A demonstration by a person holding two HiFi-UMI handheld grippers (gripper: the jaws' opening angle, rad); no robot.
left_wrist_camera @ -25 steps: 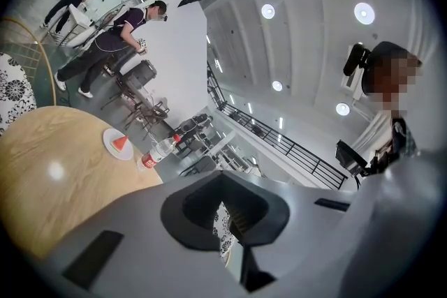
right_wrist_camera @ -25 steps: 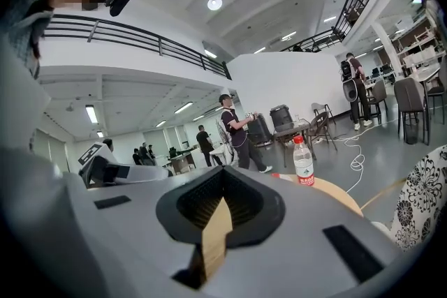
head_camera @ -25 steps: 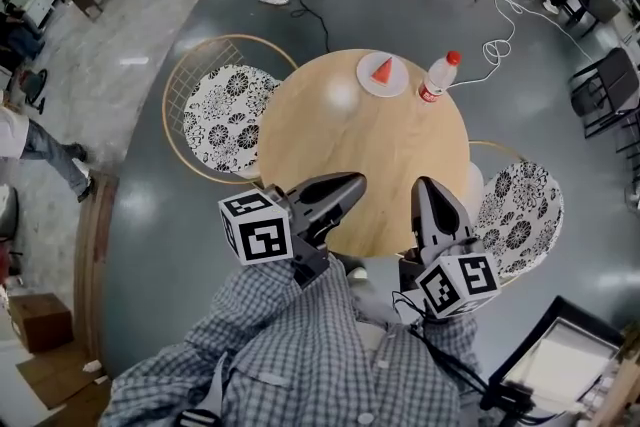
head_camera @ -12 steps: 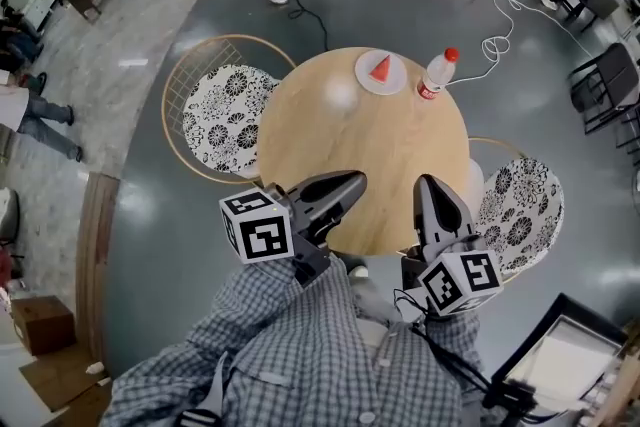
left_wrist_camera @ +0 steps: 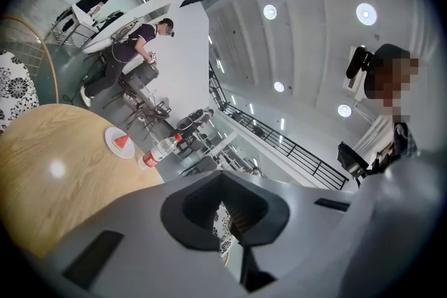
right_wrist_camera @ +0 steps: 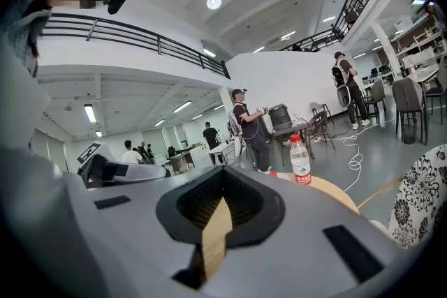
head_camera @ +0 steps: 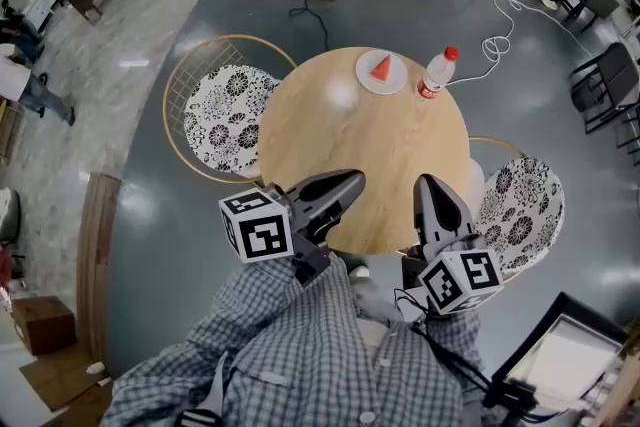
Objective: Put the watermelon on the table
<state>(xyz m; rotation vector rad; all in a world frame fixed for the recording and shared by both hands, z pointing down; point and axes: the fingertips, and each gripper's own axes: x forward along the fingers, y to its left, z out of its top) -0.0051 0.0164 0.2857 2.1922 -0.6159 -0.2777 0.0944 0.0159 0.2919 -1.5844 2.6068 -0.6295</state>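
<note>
Standing by the round wooden table (head_camera: 370, 165), an onlooker notes the following.

Item under inspection: the watermelon (head_camera: 382, 69) is a single small wedge, red-orange and triangular, with its tip pointing away from the person. It lies on a white plate (head_camera: 365, 82), roughly at the plate's centre. The plate sits on the far part of the tabletop, close to the edge. The rind cannot be made out at this size.

Adjacent item: a clear plastic bottle (head_camera: 437, 75) with a red cap and a red label is just to the right of the plate and apart from it, at the table's far rim.

Tools: the left gripper (head_camera: 352, 183) is held over the near edge of the table, well apart from the plate. Its jaws are pressed together with nothing between them. The right gripper (head_camera: 428, 185) is beside it, also at the near edge. Its jaws are likewise together and empty, with only a thin slit between the pads. Neither tool touches the wedge, the plate or the bottle.

Surroundings: a chair with a black-and-white floral cushion (head_camera: 225, 115) stands at the table's left, and a second floral cushion (head_camera: 520, 215) is at its right. The person holding the tools wears a checked shirt (head_camera: 300, 355).
</note>
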